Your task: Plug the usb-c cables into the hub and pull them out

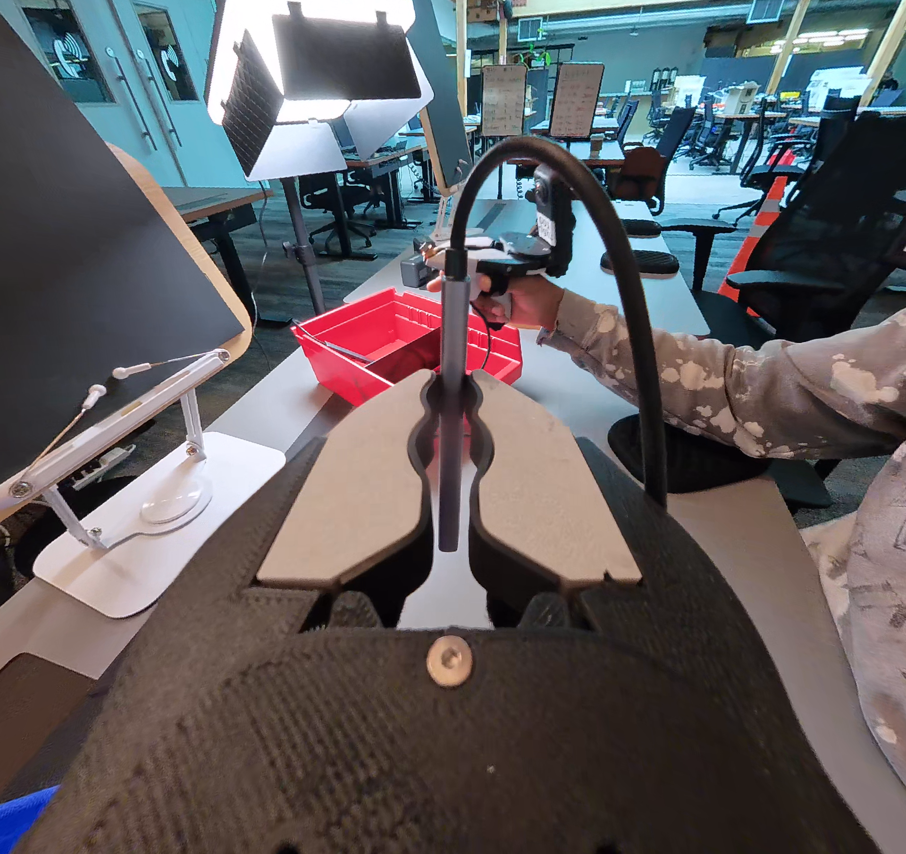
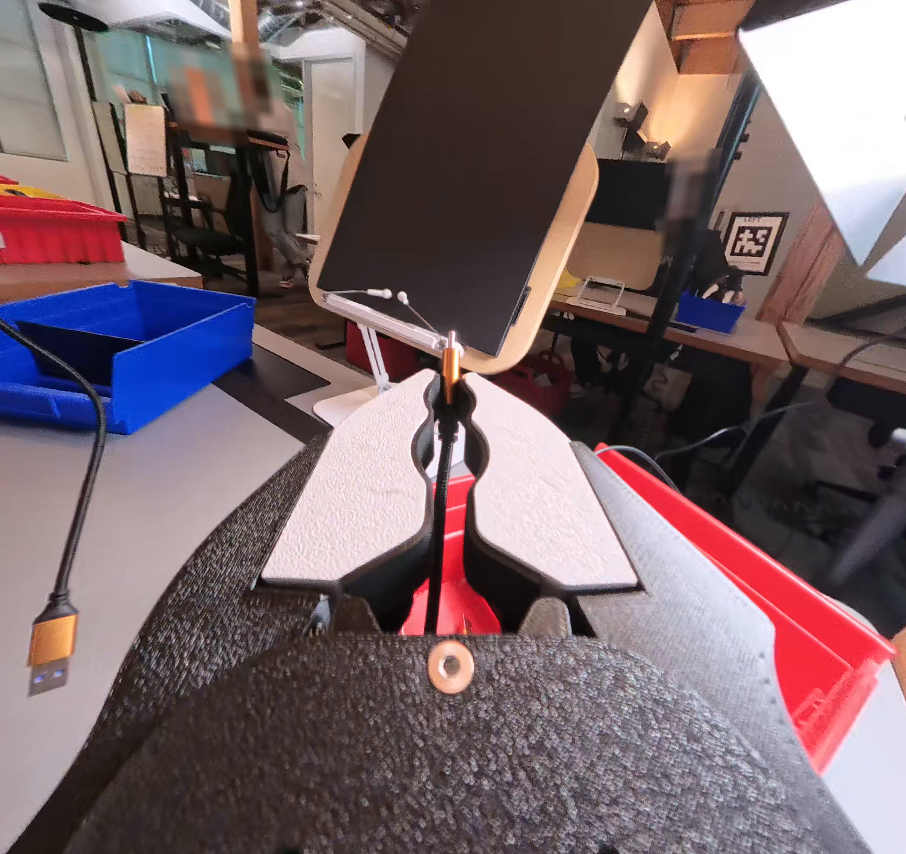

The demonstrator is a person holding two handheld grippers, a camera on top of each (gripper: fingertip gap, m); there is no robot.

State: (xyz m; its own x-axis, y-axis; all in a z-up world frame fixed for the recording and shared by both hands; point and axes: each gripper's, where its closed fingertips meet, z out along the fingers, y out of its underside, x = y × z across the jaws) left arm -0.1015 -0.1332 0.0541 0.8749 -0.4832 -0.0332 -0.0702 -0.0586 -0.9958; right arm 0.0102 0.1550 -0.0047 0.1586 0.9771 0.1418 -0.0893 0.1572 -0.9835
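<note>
My left gripper [image 1: 452,382] is shut on the slim grey hub [image 1: 451,340], held upright edge-on above the table. The hub's thick black cable [image 1: 632,291] arches up from its top and drops to the right. My right gripper [image 2: 451,379] is shut on the orange USB-C plug [image 2: 451,365] of a black braided cable [image 2: 439,512], silver tip pointing forward. That cable's other end, an orange USB-A plug [image 2: 51,639], hangs at the left. In the left wrist view the right gripper [image 1: 426,249] is held in a hand just behind the hub's top.
A red bin [image 1: 392,335] sits behind the hub, and it also shows under my right gripper [image 2: 735,585]. A blue bin [image 2: 122,335] sits on the grey table [image 2: 147,487]. A dark board on a white stand [image 1: 137,477] stands at left. A lamp [image 1: 314,70] stands behind. Spacing between my two grippers at the tips: around 30 cm.
</note>
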